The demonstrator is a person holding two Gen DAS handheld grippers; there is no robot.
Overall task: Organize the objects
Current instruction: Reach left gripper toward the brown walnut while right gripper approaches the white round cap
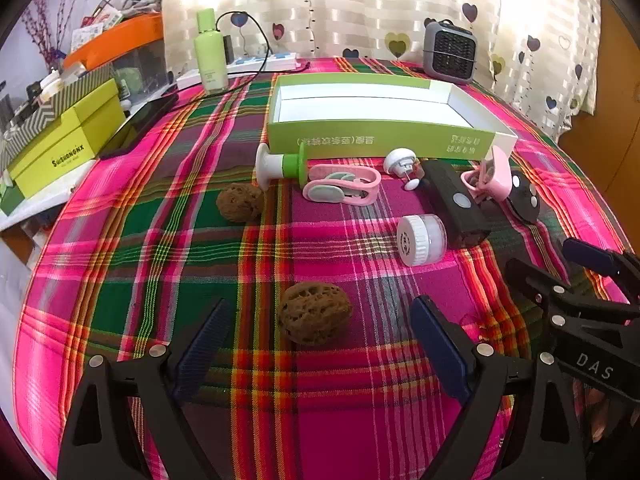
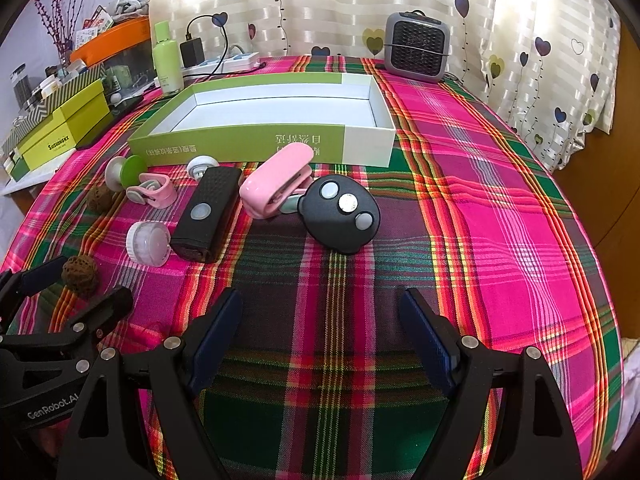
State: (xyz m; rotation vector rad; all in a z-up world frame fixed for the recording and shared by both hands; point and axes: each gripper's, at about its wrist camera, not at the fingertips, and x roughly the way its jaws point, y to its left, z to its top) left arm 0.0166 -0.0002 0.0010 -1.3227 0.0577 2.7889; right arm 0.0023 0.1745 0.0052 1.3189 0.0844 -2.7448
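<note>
An open green-and-white box [image 1: 376,140] [image 2: 240,144] stands empty on the plaid cloth. In front of it lie a green-and-white plunger [image 1: 280,164], a pink clip [image 1: 342,188], a white knob [image 1: 400,162], a black bar-shaped device [image 1: 456,204] [image 2: 210,212], a white jar [image 1: 420,240] on its side, a pink clamp [image 2: 276,188] and a round black remote [image 2: 340,212]. One walnut [image 1: 240,202] lies farther left. Another walnut [image 1: 314,312] sits between the tips of my open left gripper [image 1: 320,320], untouched. My right gripper [image 2: 320,300] hovers open over bare cloth, short of the remote.
A green bottle [image 1: 210,52], a power strip with a cable and a small grey heater [image 2: 416,52] stand at the back by the curtain. Yellow-green boxes [image 1: 64,148] and a dark phone [image 1: 140,124] sit at the left. The cloth's right side [image 2: 500,200] holds no objects.
</note>
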